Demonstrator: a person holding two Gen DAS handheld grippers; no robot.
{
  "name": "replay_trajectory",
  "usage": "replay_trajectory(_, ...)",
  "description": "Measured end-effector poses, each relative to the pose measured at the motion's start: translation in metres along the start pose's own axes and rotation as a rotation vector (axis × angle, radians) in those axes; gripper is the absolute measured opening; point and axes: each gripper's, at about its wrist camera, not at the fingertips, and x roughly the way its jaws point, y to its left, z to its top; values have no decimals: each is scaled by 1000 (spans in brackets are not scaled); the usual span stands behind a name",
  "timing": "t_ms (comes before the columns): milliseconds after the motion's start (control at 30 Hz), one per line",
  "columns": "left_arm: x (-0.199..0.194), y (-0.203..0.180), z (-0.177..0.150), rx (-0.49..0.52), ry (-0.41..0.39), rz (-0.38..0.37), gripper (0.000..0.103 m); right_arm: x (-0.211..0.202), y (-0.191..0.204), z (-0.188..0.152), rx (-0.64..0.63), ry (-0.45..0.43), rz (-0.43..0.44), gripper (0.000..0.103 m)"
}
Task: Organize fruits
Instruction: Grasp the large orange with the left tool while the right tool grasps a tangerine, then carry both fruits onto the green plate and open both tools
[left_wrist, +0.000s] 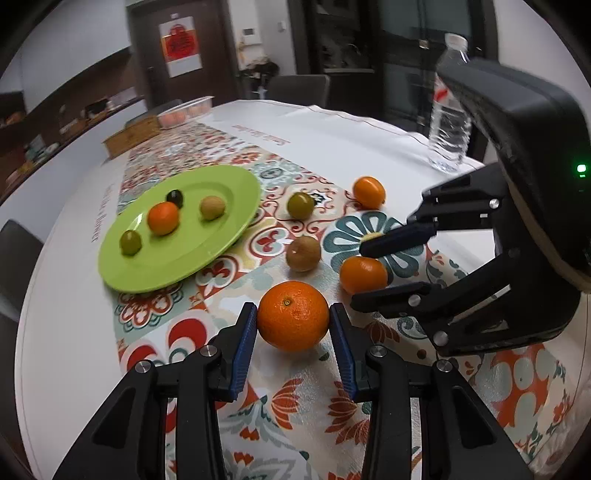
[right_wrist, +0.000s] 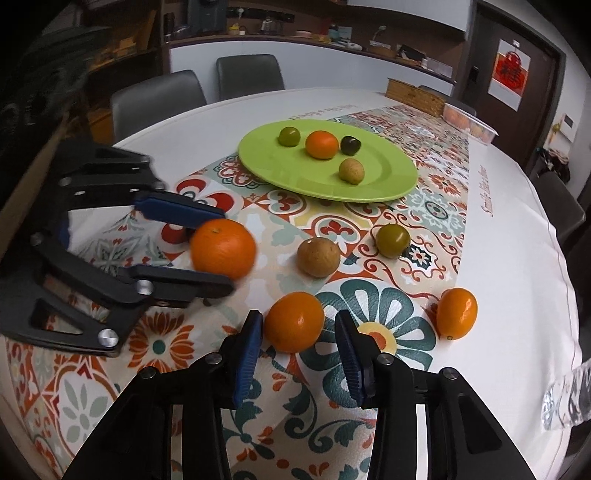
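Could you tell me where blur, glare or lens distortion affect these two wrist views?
Left wrist view: fisheye bends the table edge, dark corners; the large orange is sharp, the green plate shows soft glare. Right wrist view: same curvature; the large orange is smeared at its right edge, the left gripper slightly soft.

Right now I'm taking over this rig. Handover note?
Left claw: shut on the big orange, which sits on the cloth.
Right claw: open, straddling the small orange; one pad touches it, the other shows a gap.
Done: four fruits on the plate.
Left: five fruits off the plate. These are the two at the claws, plus the tan fruit, green fruit and oval orange loose on the cloth.
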Motion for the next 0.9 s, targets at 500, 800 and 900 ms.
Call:
replay_trajectory(500, -28, 9, 8, -180, -74, 80, 39, -16, -12, 6, 146, -33, 39, 33)
replay_trajectory(800, -51, 11, 15, -226, -117, 114, 39, -45, -11, 16, 160, -114, 7, 33)
replay_trajectory(900, -54, 16, 17, -242, -128, 128, 39, -50, -11, 21, 167, -136, 1, 33)
